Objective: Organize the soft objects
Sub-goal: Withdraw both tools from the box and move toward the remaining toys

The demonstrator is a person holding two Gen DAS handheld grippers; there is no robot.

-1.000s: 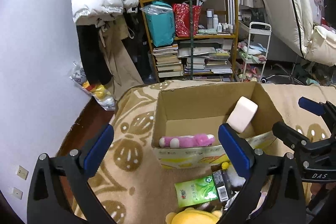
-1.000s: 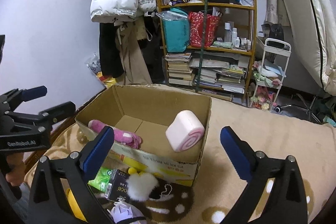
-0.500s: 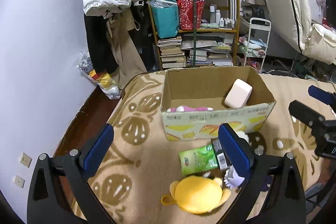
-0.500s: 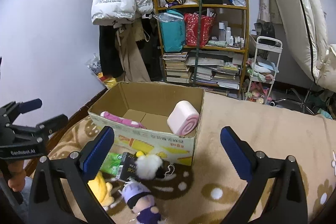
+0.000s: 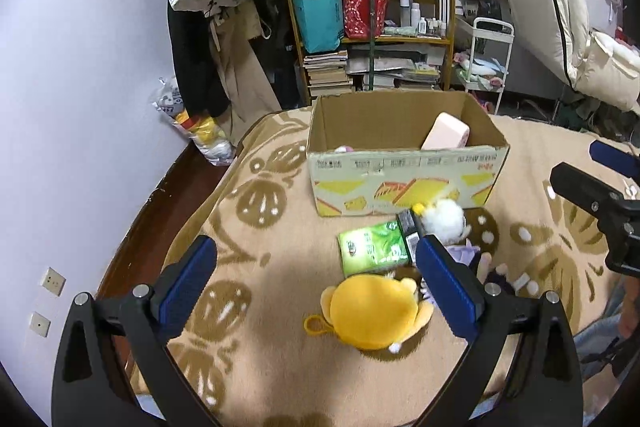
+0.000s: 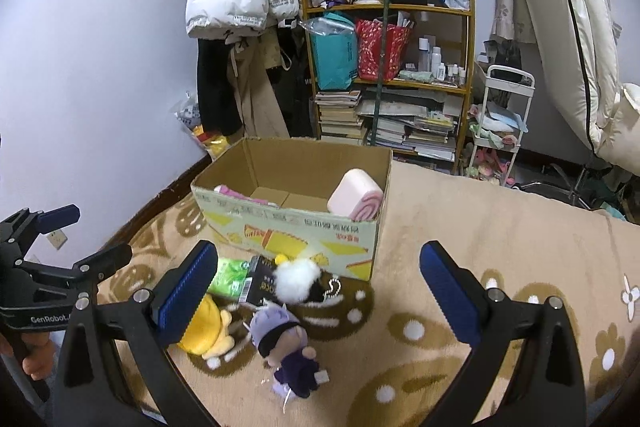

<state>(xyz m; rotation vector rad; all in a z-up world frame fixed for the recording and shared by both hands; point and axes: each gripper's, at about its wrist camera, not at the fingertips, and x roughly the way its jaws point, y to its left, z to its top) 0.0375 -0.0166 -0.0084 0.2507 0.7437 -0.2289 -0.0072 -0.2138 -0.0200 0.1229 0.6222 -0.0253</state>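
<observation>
- Left hand-held gripper: jaws wide apart, nothing held, lower centre of frame.
- Right hand-held gripper: also spread wide, empty.
- Box mid-frame on blanket; pink roll inside at right, pink plush at left.
- Yellow plush, doll, white pom, green pack lie on blanket below box.

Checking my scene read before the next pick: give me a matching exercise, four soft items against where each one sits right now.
Items:
1. pink roll cushion
2. yellow plush
3. white pom-pom
4. purple-haired doll

Places:
A. on the blanket, against the cardboard box front
B. inside the box, right end
C. nearest the right gripper
D. beside the left gripper, below the green pack

Pairs: 1-B, 2-D, 3-A, 4-C
</observation>
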